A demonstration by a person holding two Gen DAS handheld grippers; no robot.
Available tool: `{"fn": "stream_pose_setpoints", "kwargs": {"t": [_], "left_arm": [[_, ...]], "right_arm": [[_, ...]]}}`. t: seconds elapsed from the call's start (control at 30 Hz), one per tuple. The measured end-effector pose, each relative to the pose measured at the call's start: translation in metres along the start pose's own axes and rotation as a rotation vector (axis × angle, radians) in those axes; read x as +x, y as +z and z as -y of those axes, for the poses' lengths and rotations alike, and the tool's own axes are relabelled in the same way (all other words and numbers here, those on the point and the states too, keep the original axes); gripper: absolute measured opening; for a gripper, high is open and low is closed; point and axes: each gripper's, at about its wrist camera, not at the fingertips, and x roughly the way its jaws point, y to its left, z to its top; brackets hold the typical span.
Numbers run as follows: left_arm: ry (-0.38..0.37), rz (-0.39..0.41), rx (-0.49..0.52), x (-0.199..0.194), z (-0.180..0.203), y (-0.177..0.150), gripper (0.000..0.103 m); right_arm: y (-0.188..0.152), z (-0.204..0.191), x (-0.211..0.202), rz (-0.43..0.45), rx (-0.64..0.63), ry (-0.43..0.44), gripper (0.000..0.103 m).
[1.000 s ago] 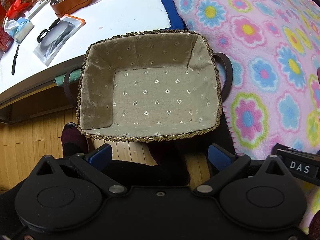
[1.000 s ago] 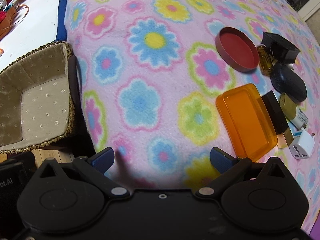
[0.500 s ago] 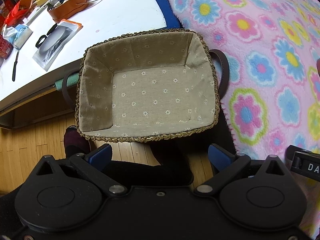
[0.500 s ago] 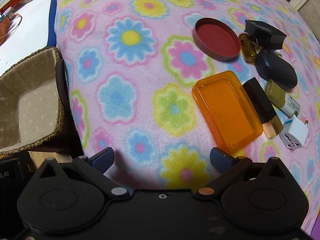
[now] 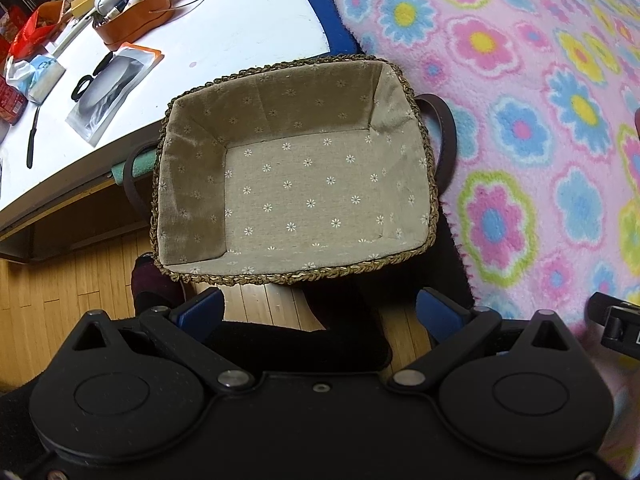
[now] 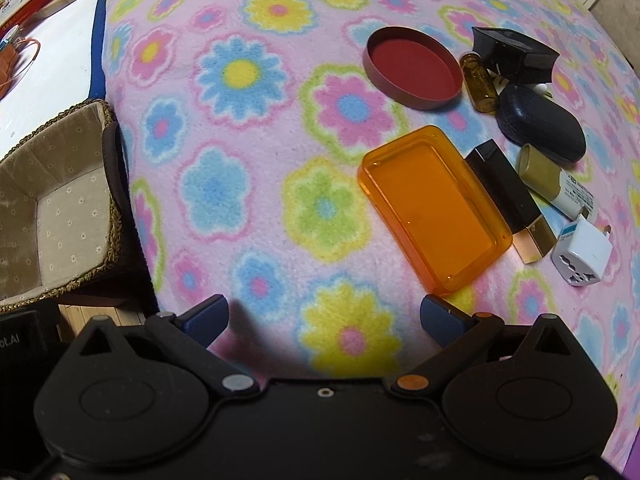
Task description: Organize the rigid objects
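Note:
A woven basket (image 5: pixel 424 160) with a daisy-print lining and dark handles sits empty beside the flowered blanket; its corner shows in the right wrist view as the basket (image 6: pixel 108 216). My left gripper (image 5: pixel 320 314) hovers open just short of its near rim. On the blanket lie an orange tray (image 6: pixel 434 208), a red round lid (image 6: pixel 414 68), an amber vial (image 6: pixel 478 82), a black box (image 6: pixel 514 54), a dark oval case (image 6: pixel 540 124), a black-and-gold tube (image 6: pixel 510 200), a gold-capped tube (image 6: pixel 556 184) and a white plug adapter (image 6: pixel 582 254). My right gripper (image 6: pixel 324 318) is open, near the tray's front corner.
A white table (image 5: pixel 240 28) behind the basket carries a tan leather pouch (image 5: pixel 136 20), a bagged item (image 5: pixel 112 92) and clutter. Wooden floor (image 5: pixel 72 296) and a dark-socked foot (image 5: pixel 150 280) lie below. The pink flowered blanket (image 6: pixel 280 140) spreads wide between basket and objects.
The right gripper has swung toward the objects, so the orange tray and its neighbours now sit lower and nearer its fingers. The left view shifted only slightly over the basket.

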Motion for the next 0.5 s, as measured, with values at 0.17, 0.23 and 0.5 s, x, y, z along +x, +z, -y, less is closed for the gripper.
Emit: {"fn": "stream_pose_setpoints", "kwargs": {"t": [0.17, 0.23, 0.5], "left_arm": [[0.000, 0.002, 0.002, -0.001, 0.001, -0.001, 0.099], [-0.012, 0.005, 0.002, -0.001, 0.002, 0.000, 0.099], [-0.040, 0.083, 0.062, -0.019, 0.017, -0.002, 0.099]], "right_arm": [[-0.002, 0.006, -0.001, 0.001, 0.015, -0.003, 0.102], [-0.003, 0.009, -0.003, 0.005, 0.018, -0.005, 0.102], [0.000, 0.056, -0.019, 0.054, 0.084, -0.049, 0.102]]}}
